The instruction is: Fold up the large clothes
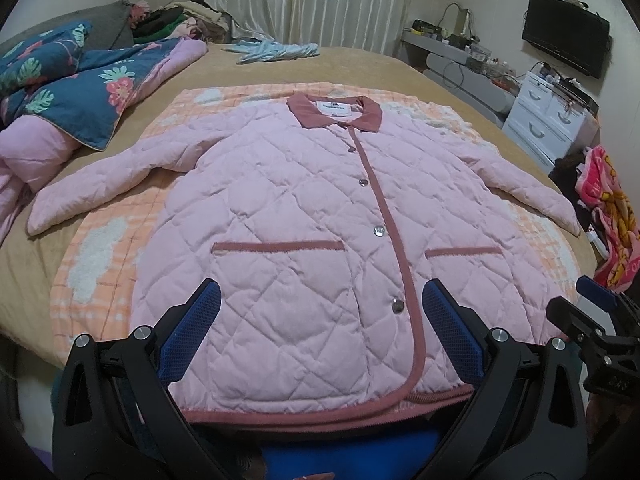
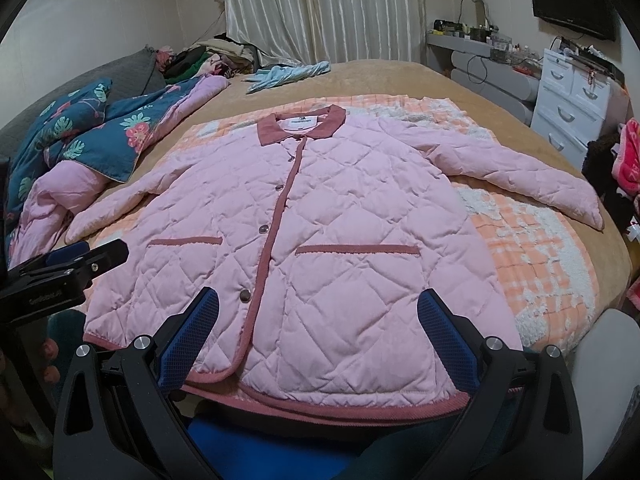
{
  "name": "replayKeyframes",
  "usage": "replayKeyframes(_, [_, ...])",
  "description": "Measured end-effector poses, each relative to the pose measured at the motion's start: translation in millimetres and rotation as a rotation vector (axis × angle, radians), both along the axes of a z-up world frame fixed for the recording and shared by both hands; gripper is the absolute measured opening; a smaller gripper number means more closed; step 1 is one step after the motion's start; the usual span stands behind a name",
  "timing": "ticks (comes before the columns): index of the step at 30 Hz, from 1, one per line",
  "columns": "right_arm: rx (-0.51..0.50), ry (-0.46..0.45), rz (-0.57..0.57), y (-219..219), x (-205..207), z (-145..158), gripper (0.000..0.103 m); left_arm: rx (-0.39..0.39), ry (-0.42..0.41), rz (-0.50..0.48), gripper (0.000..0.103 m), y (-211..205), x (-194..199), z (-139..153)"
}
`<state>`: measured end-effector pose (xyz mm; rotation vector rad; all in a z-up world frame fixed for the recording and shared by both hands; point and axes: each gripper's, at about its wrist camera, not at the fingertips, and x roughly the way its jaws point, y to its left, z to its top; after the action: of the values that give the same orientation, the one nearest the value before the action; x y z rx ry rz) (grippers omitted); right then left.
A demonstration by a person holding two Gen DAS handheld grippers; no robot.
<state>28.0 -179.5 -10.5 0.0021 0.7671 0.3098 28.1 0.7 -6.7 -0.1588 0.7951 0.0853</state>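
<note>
A pink quilted jacket with a dusty-rose collar, trim and snap buttons lies flat and buttoned on the bed, both sleeves spread out to the sides; it also shows in the right wrist view. My left gripper is open and empty, above the jacket's hem on its left half. My right gripper is open and empty, above the hem on its right half. The right gripper shows at the right edge of the left wrist view. The left gripper shows at the left edge of the right wrist view.
An orange checked blanket lies under the jacket on the tan bedspread. A blue floral quilt and piled clothes sit at the far left. A light blue garment lies at the far side. White drawers and a TV stand on the right.
</note>
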Motion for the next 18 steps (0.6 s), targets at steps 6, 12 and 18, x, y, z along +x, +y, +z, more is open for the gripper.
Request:
replayKeyframes(6, [0.013,0.011,0.003,1.1,22.6,7.0,0.099,-0.003,0.009,0.019,0.095,4.6,24.7,6.4])
replayKeyframes(12, [0.021,0.011,0.005,1.9,48.1,17.9,0.099,-0.008,0.019,0.027,0.095,6.8,49.7,12.0])
replayKeyframes(18, [0.04,0.008,-0.008,0.9,76.4,28.9,0.099,-0.029,0.037,0.022,0.095,6.6,75.1,17.5])
